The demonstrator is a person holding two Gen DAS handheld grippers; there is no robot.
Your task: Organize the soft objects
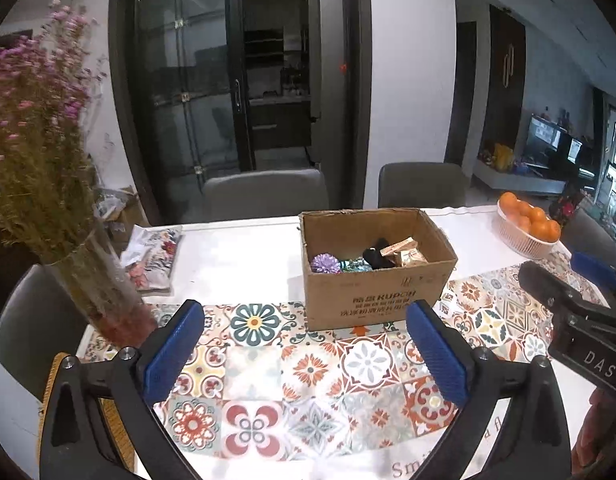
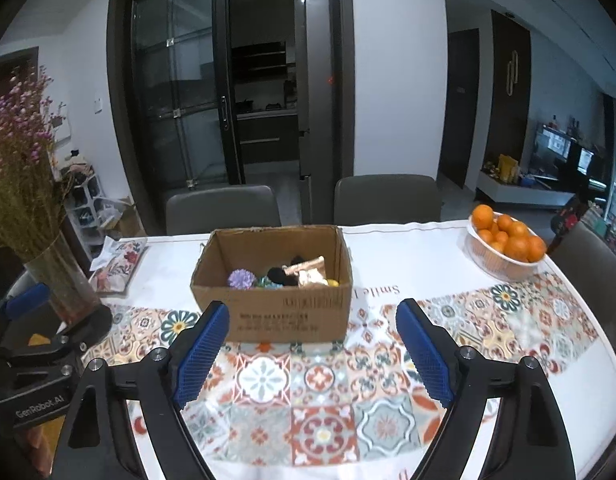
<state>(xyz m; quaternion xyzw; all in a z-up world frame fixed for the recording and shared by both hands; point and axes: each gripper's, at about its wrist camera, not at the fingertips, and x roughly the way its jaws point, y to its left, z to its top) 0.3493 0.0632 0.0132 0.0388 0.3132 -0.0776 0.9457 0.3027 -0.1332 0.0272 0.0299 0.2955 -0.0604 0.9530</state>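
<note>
An open cardboard box (image 1: 378,268) (image 2: 273,280) stands on the patterned tablecloth. Inside lie several small things: a purple pompom (image 1: 325,263) (image 2: 241,279), a black soft item (image 1: 378,257) (image 2: 281,274), teal pieces and gold wrappers (image 1: 410,255). My left gripper (image 1: 305,320) hovers in front of the box, open, with nothing between its blue pads. My right gripper (image 2: 312,320) also stands open and empty, just in front of the box. Each gripper shows at the edge of the other's view: the right one (image 1: 580,304), the left one (image 2: 47,320).
A glass vase of dried pink flowers (image 1: 87,276) (image 2: 61,276) stands at the left. A floral pouch (image 1: 157,258) (image 2: 115,266) lies beyond it. A white basket of oranges (image 1: 526,226) (image 2: 504,246) sits at the far right. Grey chairs (image 2: 384,198) stand behind the table.
</note>
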